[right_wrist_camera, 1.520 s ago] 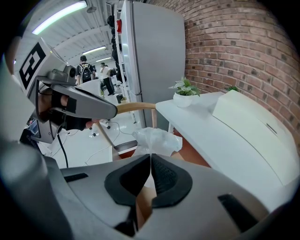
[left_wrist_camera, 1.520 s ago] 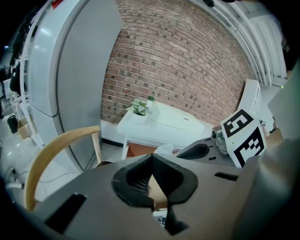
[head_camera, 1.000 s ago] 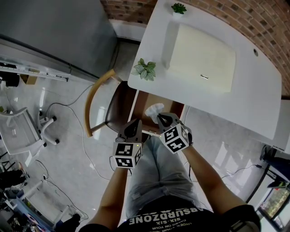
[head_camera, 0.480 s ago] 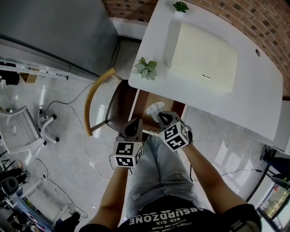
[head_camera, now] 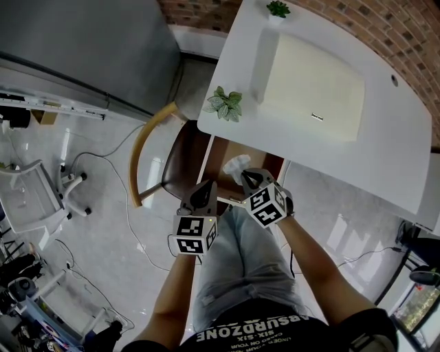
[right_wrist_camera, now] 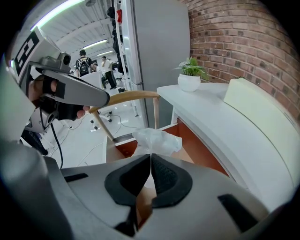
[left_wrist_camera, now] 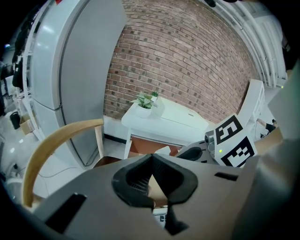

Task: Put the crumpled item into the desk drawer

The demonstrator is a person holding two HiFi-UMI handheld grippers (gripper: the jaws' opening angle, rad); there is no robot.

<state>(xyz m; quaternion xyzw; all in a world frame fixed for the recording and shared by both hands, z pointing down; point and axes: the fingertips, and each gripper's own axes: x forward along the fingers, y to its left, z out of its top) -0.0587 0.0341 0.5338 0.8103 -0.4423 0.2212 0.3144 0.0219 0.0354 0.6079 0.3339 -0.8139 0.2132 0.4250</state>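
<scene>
Nearest the head camera are the person's legs [head_camera: 237, 265] in pale jeans, with both forearms reaching forward.

Left gripper [left_wrist_camera: 151, 157] – jaw tips are together. No object is visible between them. It sits just beside the other gripper, at the near left corner of the open drawer [head_camera: 265, 163].

Right gripper [right_wrist_camera: 150, 155] – jaws are pressed closed on a thin fold of the crumpled item [right_wrist_camera: 155, 140]. This is a white, wrinkled wad that bulges out beyond the jaw tips. In the head view the item lies over the drawer opening, held clear of the desk top. Whether it touches the drawer floor cannot be determined.

The drawer is pulled out from under the white desk [head_camera: 385, 161], towards the person. Its interior is reddish brown.

Left of the drawer stands a chair [head_camera: 140, 155] with a curved wooden back rail and a dark brown seat. The seat is partly under the desk edge.

On the desk top:
- a large cream pad [head_camera: 316, 86], lying flat at the centre;
- a small potted plant [head_camera: 223, 104] at the near left corner;
- a second plant [head_camera: 278, 8] at the far left edge.

A grey cabinet [head_camera: 82, 48] stands on the left. Behind the desk runs a brick wall [left_wrist_camera: 187, 61].
</scene>
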